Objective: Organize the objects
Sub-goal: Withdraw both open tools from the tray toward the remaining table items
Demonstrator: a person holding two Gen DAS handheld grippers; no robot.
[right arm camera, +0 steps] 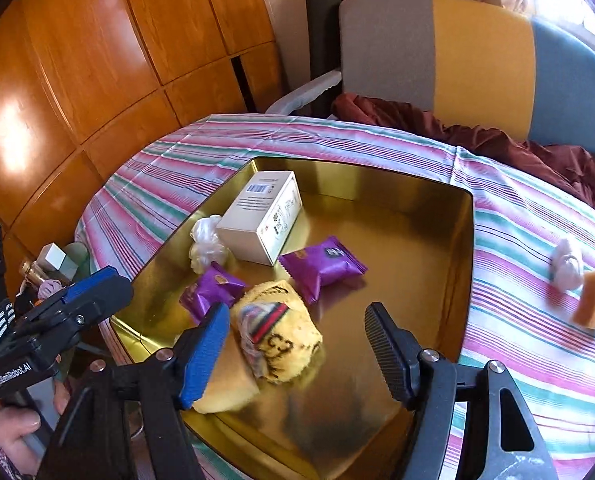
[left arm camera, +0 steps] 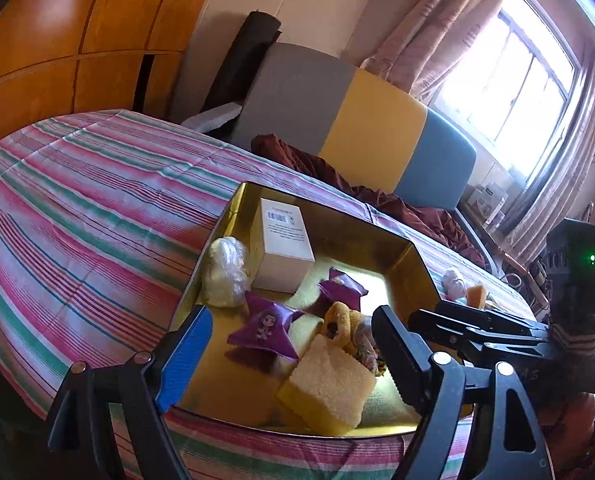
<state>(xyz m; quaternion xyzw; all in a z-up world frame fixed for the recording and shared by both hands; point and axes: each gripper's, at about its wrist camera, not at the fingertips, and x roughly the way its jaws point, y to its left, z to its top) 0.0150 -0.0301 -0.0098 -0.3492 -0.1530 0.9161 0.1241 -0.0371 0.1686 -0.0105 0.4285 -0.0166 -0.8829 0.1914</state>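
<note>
Between my right gripper's (right arm camera: 297,344) parted jaws, nothing gripped, sits a yellow plush bundle (right arm camera: 279,332), close to the blue jaw, inside the gold tray (right arm camera: 429,236). Beyond the jaws lie two purple packets (right arm camera: 323,266) and a white box (right arm camera: 263,216) — my left gripper's (left arm camera: 293,354) jaws gape empty over the tray's near corner, on the striped bed (left arm camera: 77,200).
</note>
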